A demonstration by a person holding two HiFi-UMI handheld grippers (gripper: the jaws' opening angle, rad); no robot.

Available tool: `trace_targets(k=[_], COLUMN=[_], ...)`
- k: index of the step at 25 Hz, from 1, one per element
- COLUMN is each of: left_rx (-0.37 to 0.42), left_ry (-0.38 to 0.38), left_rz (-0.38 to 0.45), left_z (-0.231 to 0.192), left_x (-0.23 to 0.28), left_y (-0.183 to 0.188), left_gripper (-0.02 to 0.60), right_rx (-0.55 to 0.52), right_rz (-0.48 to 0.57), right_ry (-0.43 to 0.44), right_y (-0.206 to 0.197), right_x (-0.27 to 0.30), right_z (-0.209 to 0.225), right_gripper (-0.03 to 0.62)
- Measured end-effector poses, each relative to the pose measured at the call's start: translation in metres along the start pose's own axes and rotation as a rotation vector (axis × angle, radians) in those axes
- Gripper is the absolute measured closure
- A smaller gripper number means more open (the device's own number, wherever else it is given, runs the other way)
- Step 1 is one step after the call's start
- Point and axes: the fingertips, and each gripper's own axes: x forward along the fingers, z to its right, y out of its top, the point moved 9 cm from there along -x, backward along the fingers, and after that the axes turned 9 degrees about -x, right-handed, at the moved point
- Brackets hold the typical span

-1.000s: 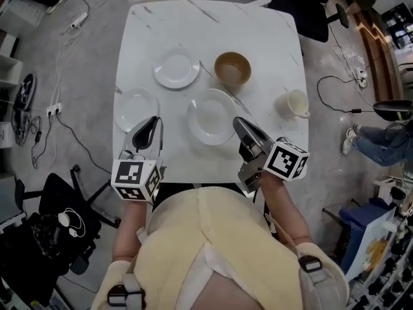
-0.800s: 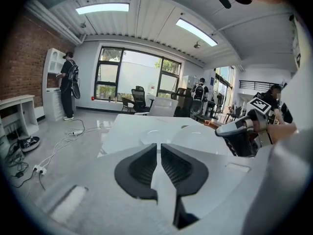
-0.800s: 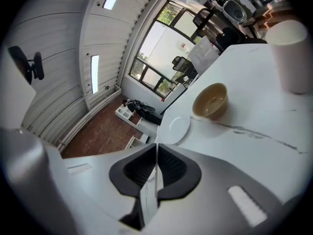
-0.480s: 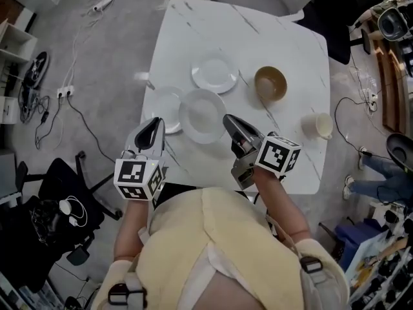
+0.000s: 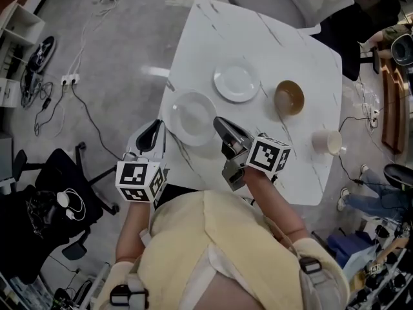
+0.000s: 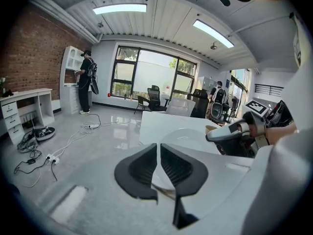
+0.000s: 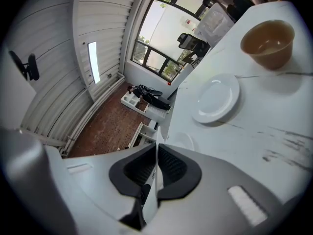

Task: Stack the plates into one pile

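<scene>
A large white plate (image 5: 192,116) sits near the table's left edge, and my right gripper (image 5: 219,123) is shut on its near-right rim. In the right gripper view that rim runs edge-on between the jaws of the right gripper (image 7: 156,148). The left small plate is hidden under the large one; I cannot tell whether they touch. Another small white plate (image 5: 237,82) (image 7: 215,99) lies flat further in. My left gripper (image 5: 155,126) (image 6: 159,148) hangs at the table's left edge, jaws together, nothing in them, a short way left of the large plate (image 6: 188,140).
A brown bowl (image 5: 289,97) (image 7: 266,43) and a cream cup (image 5: 328,142) stand on the white marble table (image 5: 271,37), to the right. A black chair (image 5: 58,205) and floor cables (image 5: 84,102) lie left of the table. A person stands far back by shelves (image 6: 87,82).
The right gripper has carried the large plate leftward until it covers the left small plate. The left gripper now sits off the table's left edge. The head view has swung, so the table sits further right.
</scene>
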Motion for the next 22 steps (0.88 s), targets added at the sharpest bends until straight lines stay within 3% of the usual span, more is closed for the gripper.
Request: trace_targets(k=[9,22], left_rx=[-0.023,0.031], left_ry=[0.007,-0.076], left_rz=[-0.013,-0.067], left_z=[-0.031,-0.063], left_x=[0.004,0.033], left_y=[0.001,0.014], left_gripper=[0.561,0.56], right_rx=[0.02,-0.074], right_rz=[-0.015,-0.104], right_ry=[-0.045,-0.352], right_y=[-0.005,-0.019], right_x=[0.025,0.044], right_z=[0.002,0.021], right_gripper=[0.577,0.554])
